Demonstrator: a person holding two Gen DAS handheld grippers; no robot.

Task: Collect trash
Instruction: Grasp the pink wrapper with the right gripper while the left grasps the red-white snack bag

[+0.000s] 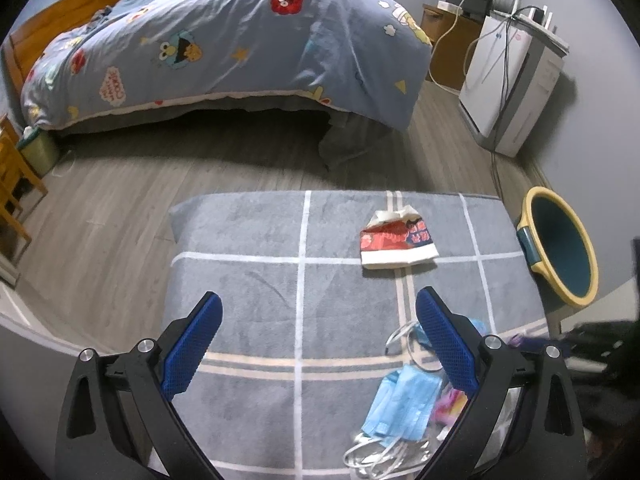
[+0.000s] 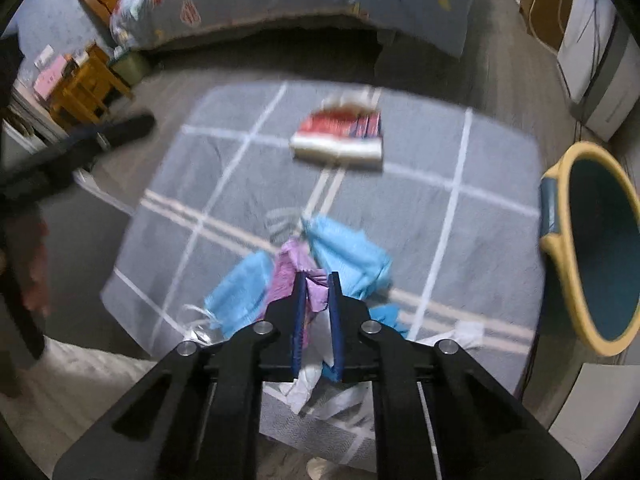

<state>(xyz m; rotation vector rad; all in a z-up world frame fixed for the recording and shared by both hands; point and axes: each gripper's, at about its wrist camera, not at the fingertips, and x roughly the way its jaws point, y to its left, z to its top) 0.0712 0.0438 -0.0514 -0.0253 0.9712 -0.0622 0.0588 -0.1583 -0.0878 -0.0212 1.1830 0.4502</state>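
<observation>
On a grey checked mat (image 1: 248, 240) lies a pile of trash: blue face masks (image 1: 404, 404), white straps and a pink-purple wrapper (image 1: 450, 402). In the right wrist view my right gripper (image 2: 317, 278) is shut on the purple wrapper (image 2: 288, 272), with blue masks (image 2: 348, 252) on either side of it. A crushed red and white paper package (image 1: 396, 240) (image 2: 340, 136) lies farther out on the mat. My left gripper (image 1: 319, 296) hangs open over the mat with nothing between its fingers, left of the pile. A yellow-rimmed bin (image 1: 538, 192) (image 2: 556, 248) lies tipped at the mat's right edge.
A bed with a blue cartoon quilt (image 1: 240, 40) stands beyond the mat. A white appliance with hanging cables (image 1: 504, 92) is at the far right. A wooden chair (image 1: 16, 176) and a small green bin (image 1: 38, 152) stand at the left. A person's hand (image 2: 34, 280) shows at the left.
</observation>
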